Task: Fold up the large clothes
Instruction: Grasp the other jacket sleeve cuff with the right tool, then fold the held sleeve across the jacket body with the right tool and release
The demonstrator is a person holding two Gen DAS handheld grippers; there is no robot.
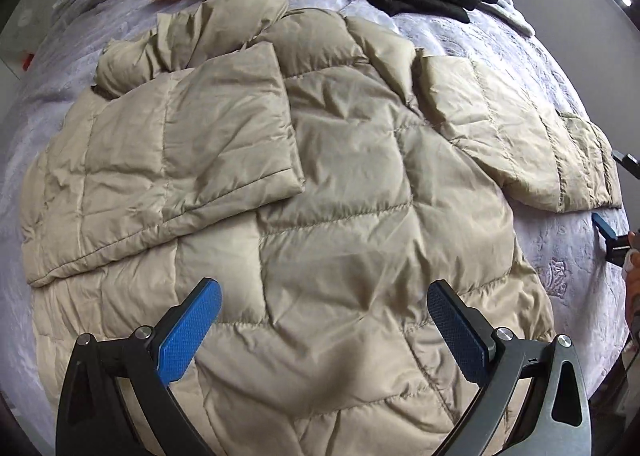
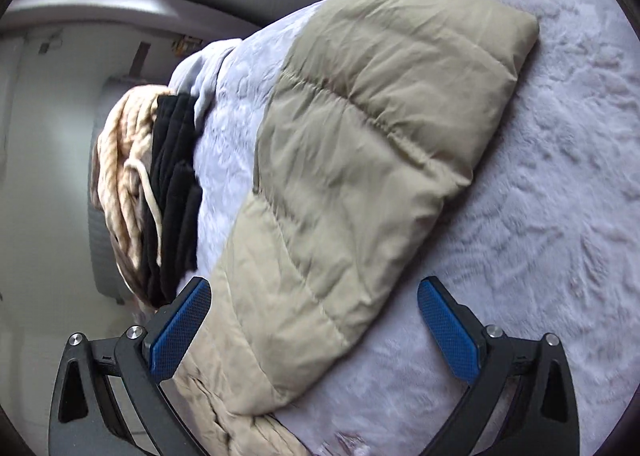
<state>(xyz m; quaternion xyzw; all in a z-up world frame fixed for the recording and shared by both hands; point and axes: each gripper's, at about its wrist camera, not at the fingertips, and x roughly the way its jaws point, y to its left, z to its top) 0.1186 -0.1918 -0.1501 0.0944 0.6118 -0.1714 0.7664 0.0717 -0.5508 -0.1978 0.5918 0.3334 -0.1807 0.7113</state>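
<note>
One beige puffer jacket (image 1: pixel 320 184) on bed (image 1: pixel 560 248); two grippers, jaws wide.

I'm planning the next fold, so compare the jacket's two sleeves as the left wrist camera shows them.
The left-hand sleeve is folded in and lies across the jacket body; the right-hand sleeve stretches outward onto the lavender bedspread. The left-hand sleeve's cuff points toward the jacket's middle; the right-hand sleeve's cuff points away, toward the right gripper. Both are beige, quilted and puffy, lying flat.
</note>
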